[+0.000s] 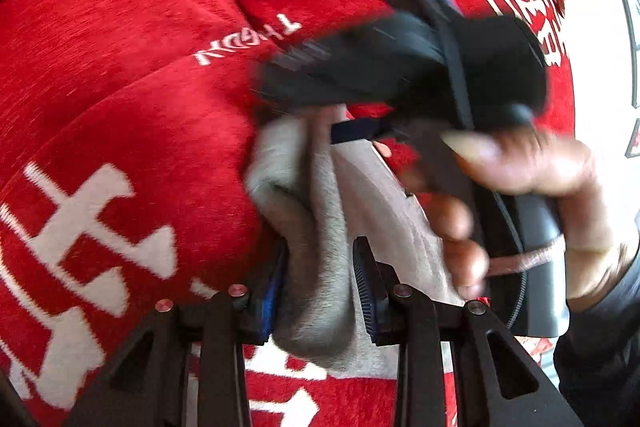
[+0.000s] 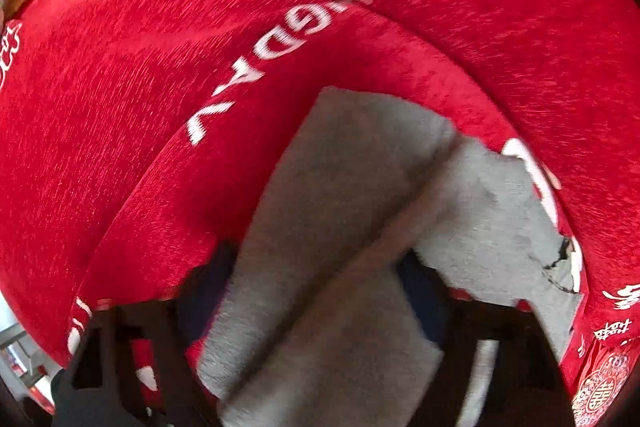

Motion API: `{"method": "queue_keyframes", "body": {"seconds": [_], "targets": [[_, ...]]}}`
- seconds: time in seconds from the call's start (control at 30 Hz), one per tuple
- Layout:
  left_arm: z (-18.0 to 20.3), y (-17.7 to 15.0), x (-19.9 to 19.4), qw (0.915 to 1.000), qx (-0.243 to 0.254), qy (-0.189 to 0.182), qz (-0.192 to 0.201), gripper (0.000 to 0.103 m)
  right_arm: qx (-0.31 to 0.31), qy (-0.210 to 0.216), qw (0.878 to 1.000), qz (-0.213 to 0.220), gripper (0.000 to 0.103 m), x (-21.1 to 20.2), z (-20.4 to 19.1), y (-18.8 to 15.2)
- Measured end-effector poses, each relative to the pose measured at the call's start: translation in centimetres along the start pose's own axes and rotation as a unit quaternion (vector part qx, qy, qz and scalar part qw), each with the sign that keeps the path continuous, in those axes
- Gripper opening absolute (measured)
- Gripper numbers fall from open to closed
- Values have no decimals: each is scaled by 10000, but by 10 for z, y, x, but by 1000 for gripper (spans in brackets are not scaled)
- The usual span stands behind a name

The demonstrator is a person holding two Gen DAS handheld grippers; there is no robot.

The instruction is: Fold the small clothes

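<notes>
Left tool (image 1: 320,287) clamps grey cloth (image 1: 320,227) over red blanket (image 1: 120,67); right tool (image 2: 312,311) straddles it, grip unclear.

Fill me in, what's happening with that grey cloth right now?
A person is folding a small grey garment on a red printed cover. The left claw is clamped on a bunched part of it. The right claw points down over the same garment with cloth between its fingers, though blur hides whether they press it. The fold isn't finished.
</notes>
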State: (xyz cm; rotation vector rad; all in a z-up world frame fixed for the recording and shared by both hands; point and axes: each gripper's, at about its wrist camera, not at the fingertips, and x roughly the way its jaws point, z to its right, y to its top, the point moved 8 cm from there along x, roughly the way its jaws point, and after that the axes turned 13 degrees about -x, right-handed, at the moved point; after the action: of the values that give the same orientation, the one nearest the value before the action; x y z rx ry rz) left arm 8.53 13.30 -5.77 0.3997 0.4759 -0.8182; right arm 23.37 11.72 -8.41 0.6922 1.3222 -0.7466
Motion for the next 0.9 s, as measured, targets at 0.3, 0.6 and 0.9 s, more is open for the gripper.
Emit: {"method": "queue_keyframes", "body": {"seconds": [0.3,0.6,0.9], "targets": [[14,-14,-10,9990,376,-205,157,84,1280,1829,9623,1552,22,-27,49,-42],[13,-17,-22,9982,521,-237,201,94,1736,2559,9226,2307,22,-27,67,-55],[14,-11,-20,9979,322,-481,286,94,1973,2984,8979,2565,22,-28,82,-77]]}}
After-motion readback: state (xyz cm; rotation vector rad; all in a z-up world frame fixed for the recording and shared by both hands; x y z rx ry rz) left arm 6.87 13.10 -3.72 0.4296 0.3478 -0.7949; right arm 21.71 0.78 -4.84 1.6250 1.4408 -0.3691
